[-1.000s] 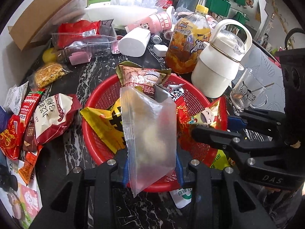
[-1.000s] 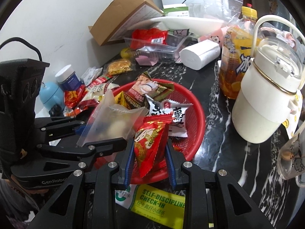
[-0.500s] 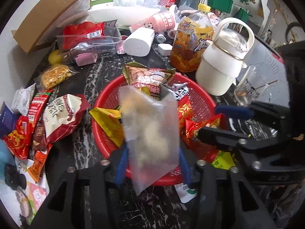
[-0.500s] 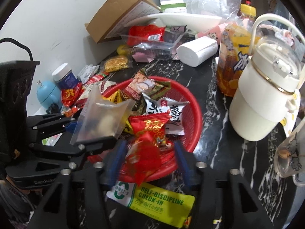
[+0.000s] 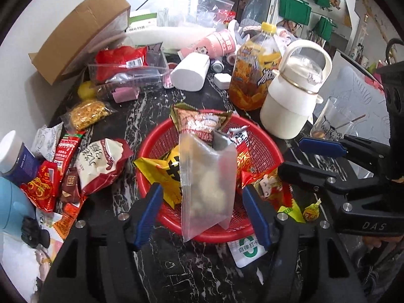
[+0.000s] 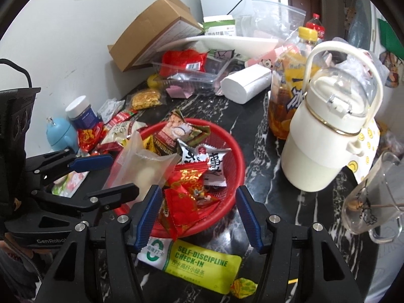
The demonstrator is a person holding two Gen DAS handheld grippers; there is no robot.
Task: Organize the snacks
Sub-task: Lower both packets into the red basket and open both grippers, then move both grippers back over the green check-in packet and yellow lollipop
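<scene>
The red basket [image 5: 267, 149] sits mid-table, already holding several packets; a clear zip bag [image 5: 207, 184] leans over its six o'clock rim and a red packet [image 6: 186, 207] lies inside. Both the left gripper [image 5: 202, 212] and right gripper [image 6: 199, 212] stand apart, gripping nothing. Loose snacks [image 5: 101, 161] at nine o'clock remain outside, so I judge the job roughly half done.

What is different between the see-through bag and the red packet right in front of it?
The see-through bag is frosted and pale, with light lumps inside; the red packet is opaque, shiny red foil. The bag stands taller and tilted; the packet lies low at the rim. Both sit in the red basket, gripped by nothing.
</scene>
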